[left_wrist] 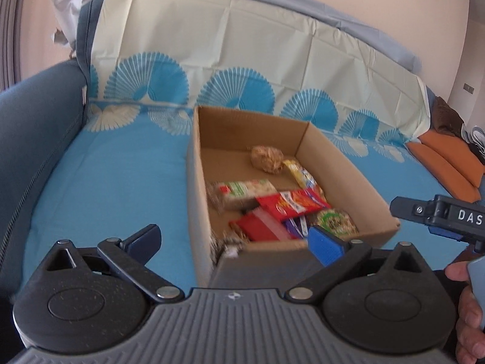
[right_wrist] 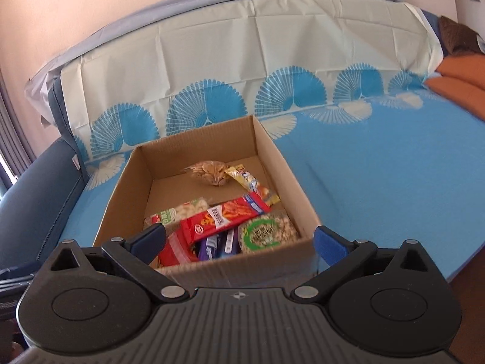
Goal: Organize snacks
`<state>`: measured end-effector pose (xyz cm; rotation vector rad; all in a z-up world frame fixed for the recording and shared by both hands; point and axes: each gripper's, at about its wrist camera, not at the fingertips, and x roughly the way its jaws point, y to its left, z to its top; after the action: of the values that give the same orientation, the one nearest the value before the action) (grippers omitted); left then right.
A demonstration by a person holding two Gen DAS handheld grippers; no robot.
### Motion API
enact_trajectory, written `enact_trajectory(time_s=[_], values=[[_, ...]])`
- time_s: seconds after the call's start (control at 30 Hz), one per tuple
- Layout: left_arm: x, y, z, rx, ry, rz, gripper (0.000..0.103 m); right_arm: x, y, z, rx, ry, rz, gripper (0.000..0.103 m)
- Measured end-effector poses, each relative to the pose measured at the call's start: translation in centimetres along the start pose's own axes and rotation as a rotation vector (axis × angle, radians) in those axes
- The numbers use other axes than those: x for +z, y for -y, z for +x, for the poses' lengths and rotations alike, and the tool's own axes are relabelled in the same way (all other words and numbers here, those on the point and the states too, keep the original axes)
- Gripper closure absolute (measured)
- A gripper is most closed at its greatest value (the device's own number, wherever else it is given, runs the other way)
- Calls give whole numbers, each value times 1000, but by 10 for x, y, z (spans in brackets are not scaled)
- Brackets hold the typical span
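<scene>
Snacks lie heaped in the near half of the box on the blue sofa cover. Your left tongs and right tongs both gape wide, holding nothing, poised just short of the box's near wall. Expect light, crinkly, slippery wrappers with brittle contents. Take the red pack on top, across its narrow width, and pinch gently.
</scene>
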<state>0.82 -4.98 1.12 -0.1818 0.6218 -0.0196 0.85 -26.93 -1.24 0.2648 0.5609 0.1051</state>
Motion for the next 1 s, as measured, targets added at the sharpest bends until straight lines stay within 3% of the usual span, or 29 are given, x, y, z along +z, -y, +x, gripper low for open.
enact_trajectory(time_s=[0.17, 0.27, 0.63, 1.0], values=[[-16, 16, 11, -5, -76, 12, 0, -16, 15, 6, -40, 13, -6, 1], [-15, 18, 11, 26, -67, 27, 0, -15, 14, 21, -28, -50, 1, 1], [-3, 7, 17, 87, -95, -5, 0, -20, -18, 29, -26, -43, -175, 1], [-5, 7, 18, 115, -107, 0, 0, -22, -20, 29, -25, -36, -199, 1]])
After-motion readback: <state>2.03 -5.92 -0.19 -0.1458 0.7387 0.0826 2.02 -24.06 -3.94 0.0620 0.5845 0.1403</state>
